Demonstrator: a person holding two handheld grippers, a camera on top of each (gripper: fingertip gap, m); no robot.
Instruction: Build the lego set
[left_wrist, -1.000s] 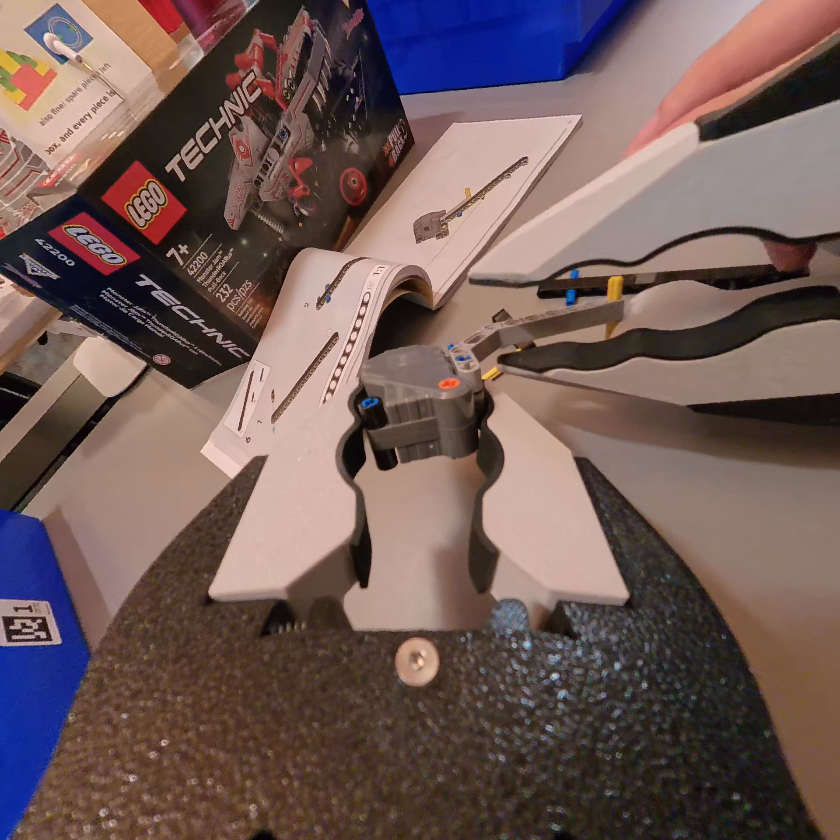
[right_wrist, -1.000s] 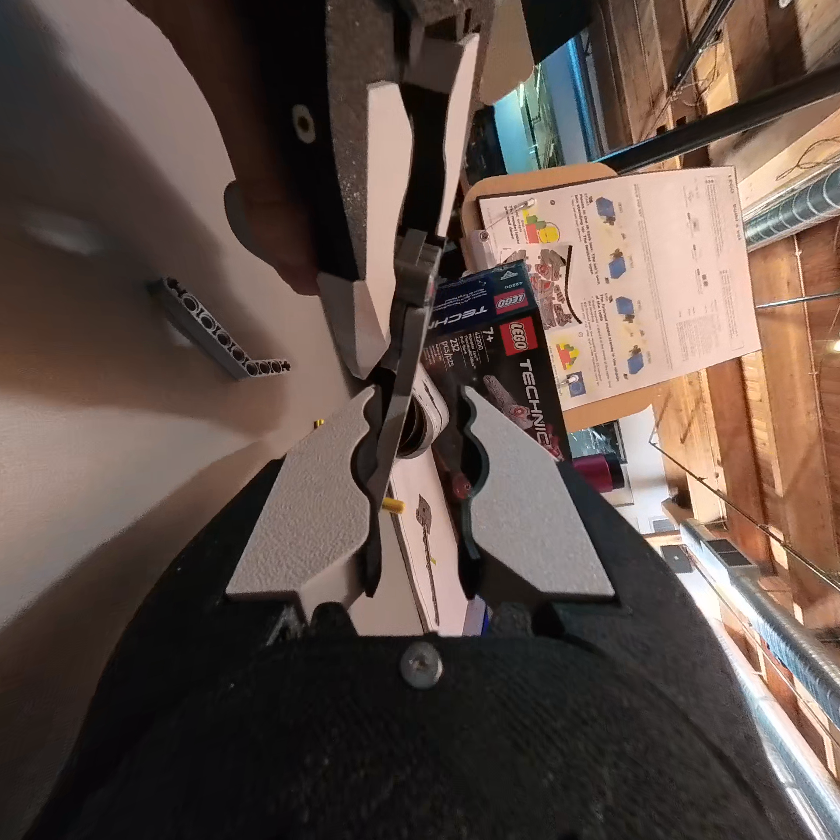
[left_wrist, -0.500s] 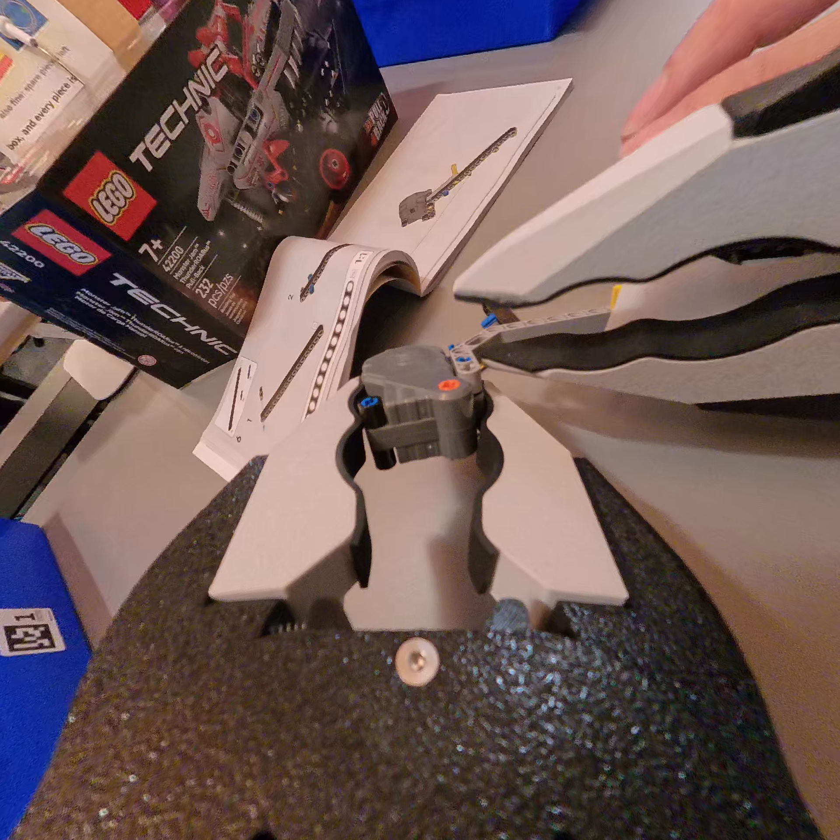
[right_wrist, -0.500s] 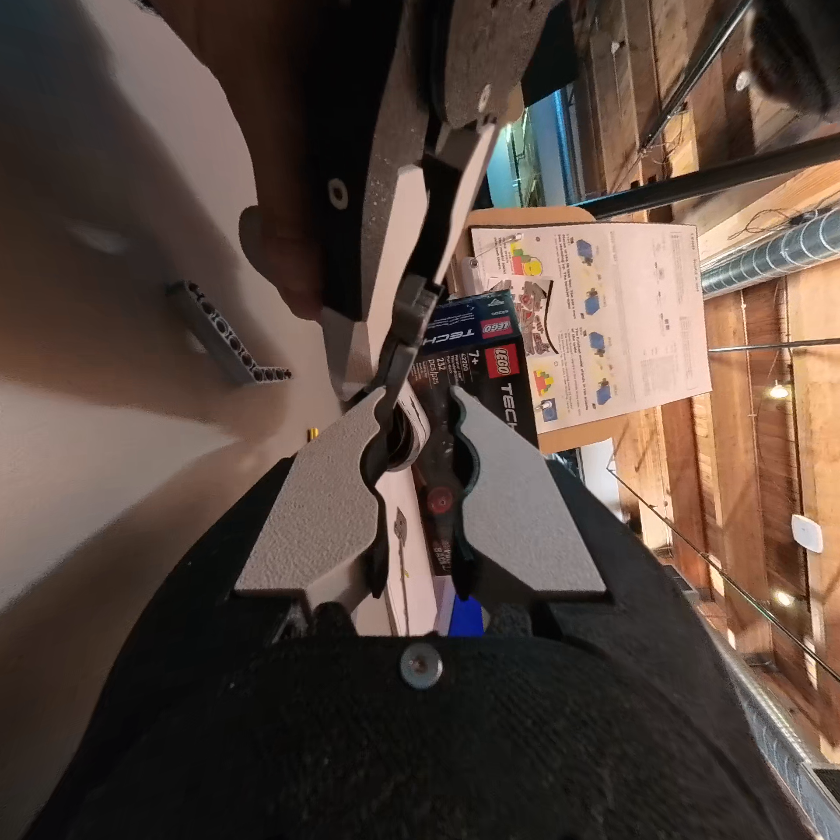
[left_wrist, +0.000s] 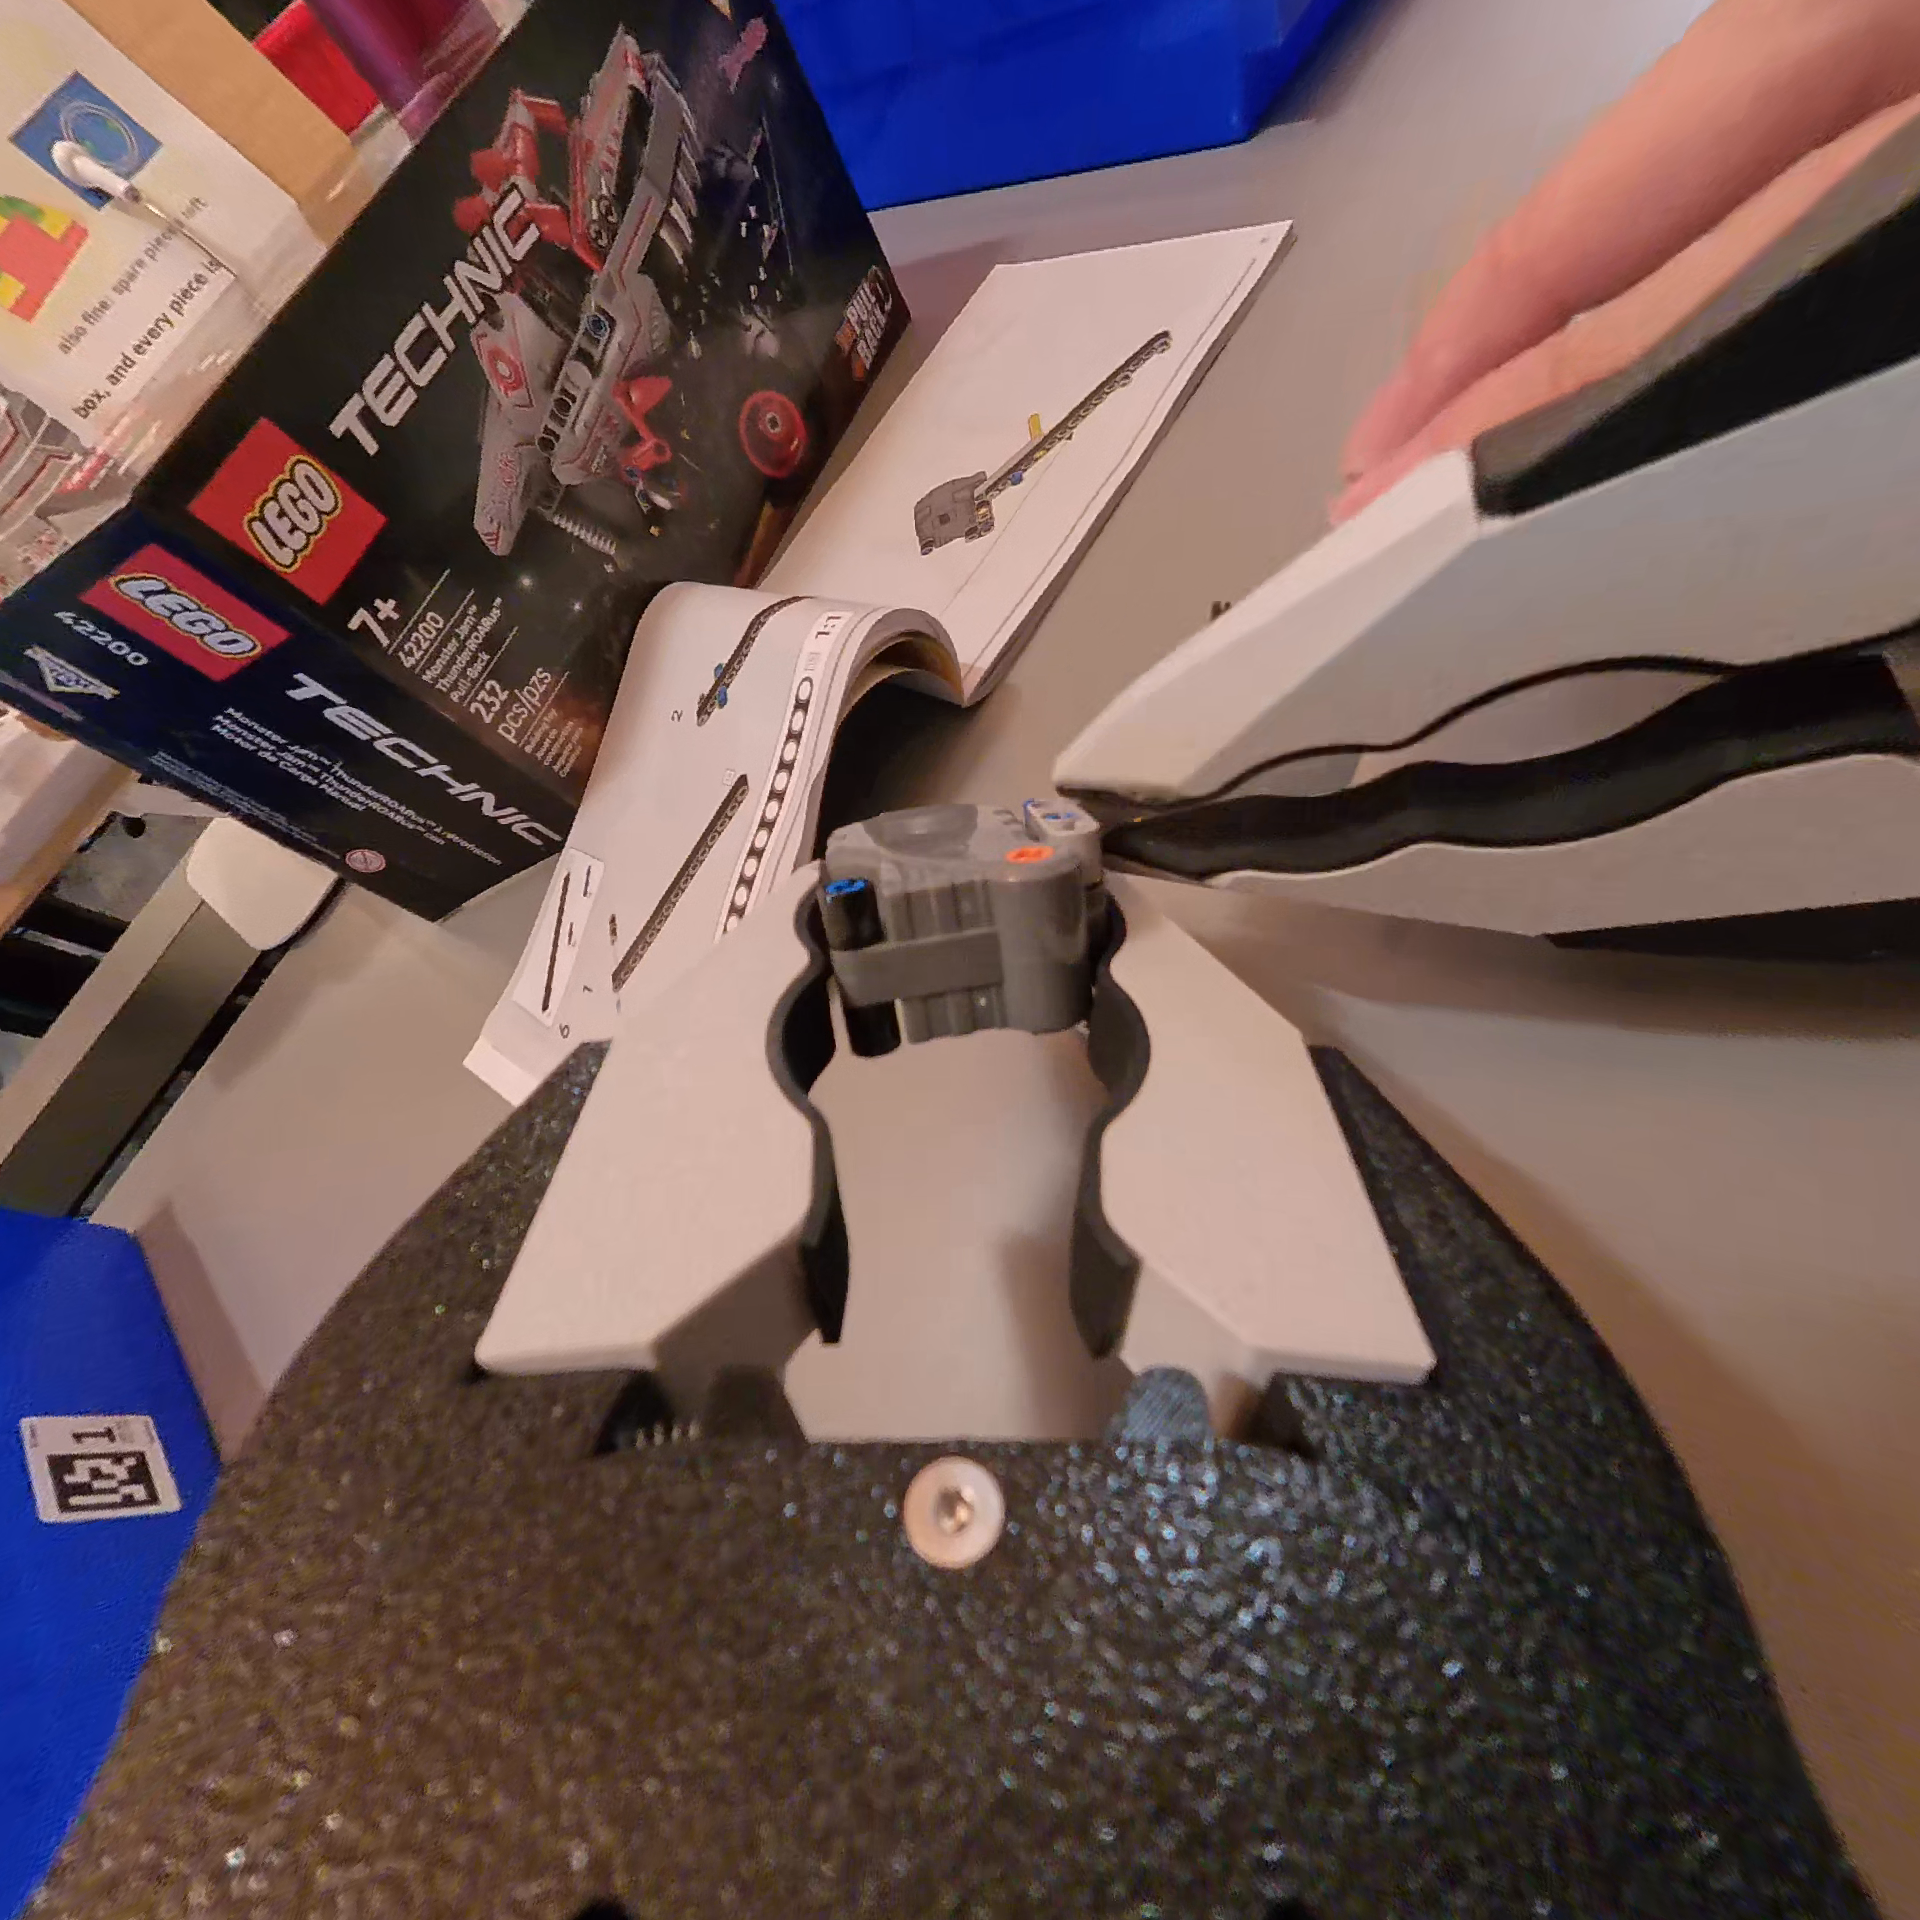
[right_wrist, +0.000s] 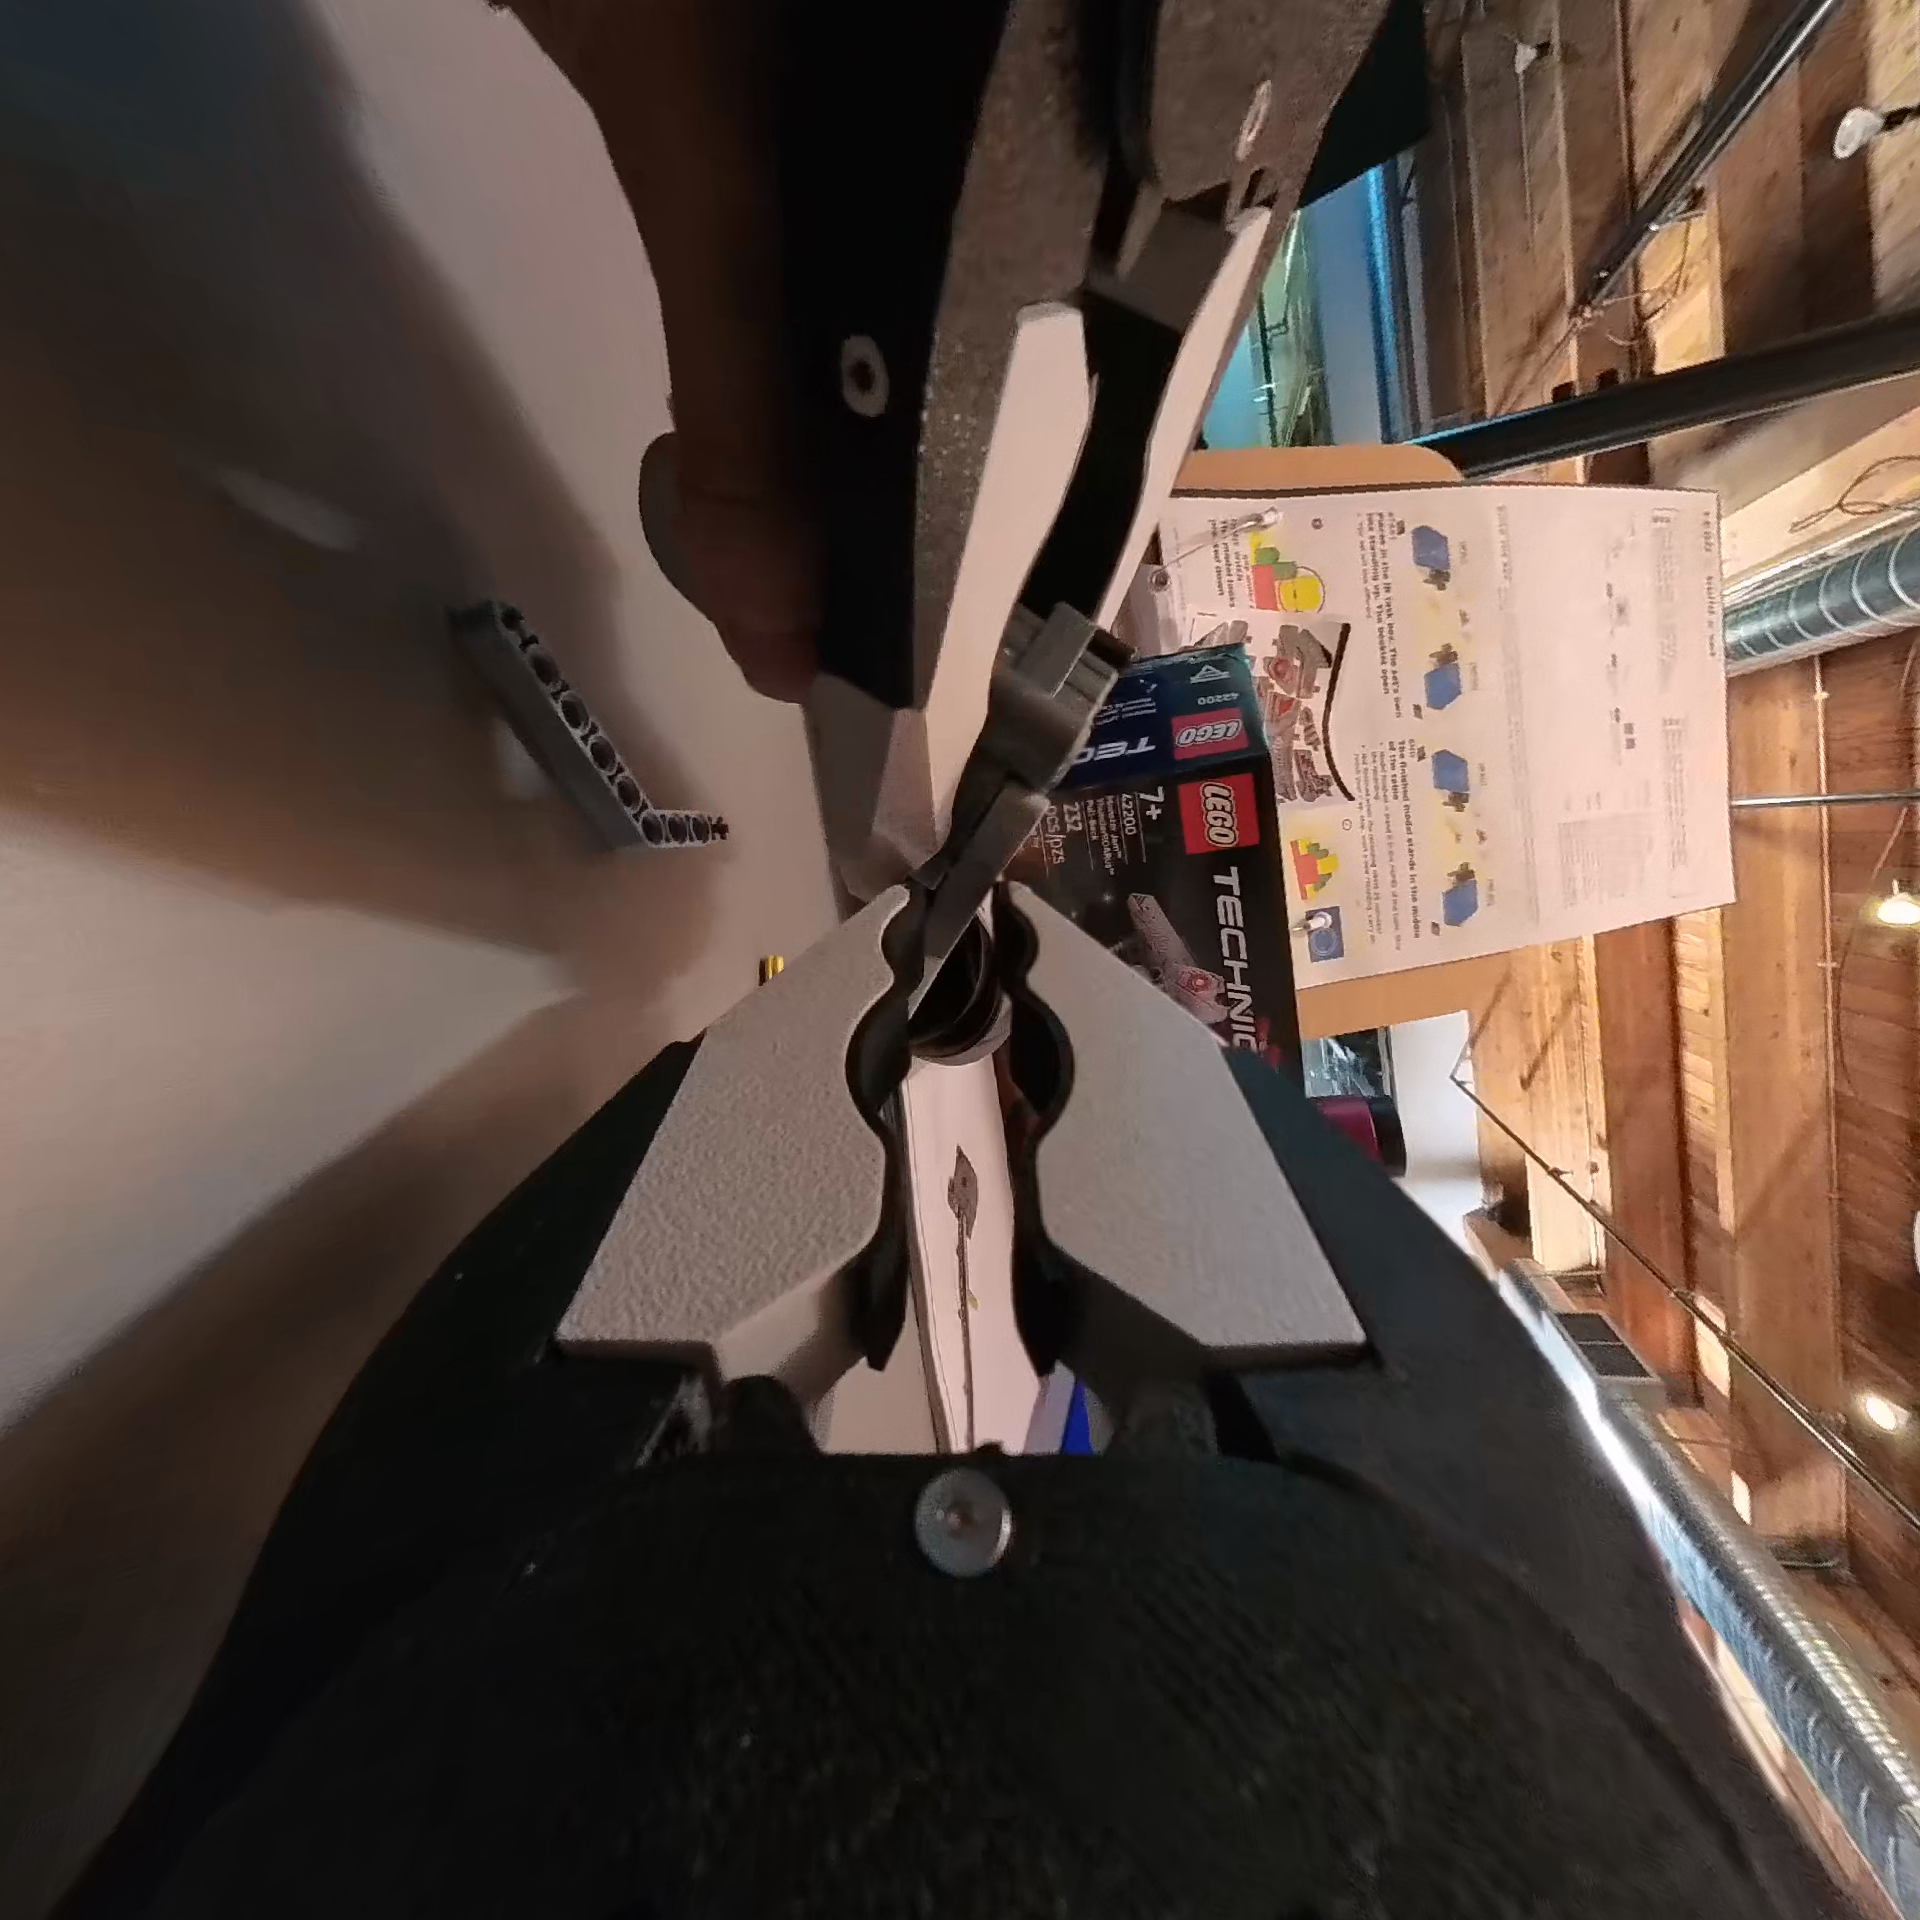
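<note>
A grey tabletop (left_wrist: 1558, 1143) carries an open instruction booklet (left_wrist: 1049, 436) and, at the upper left of the frame, the dark set box (left_wrist: 436, 447). At centre sits a grey motor block (left_wrist: 966, 914) with a blue pin and an orange dot. The left gripper (left_wrist: 961, 966) is narrowed around this block, clamping its sides. From the right, the right gripper (left_wrist: 1101, 821) is nearly closed on a dark beam (right_wrist: 956, 883) that meets the block. A loose grey beam (right_wrist: 582, 727) lies on the table, well apart.
</note>
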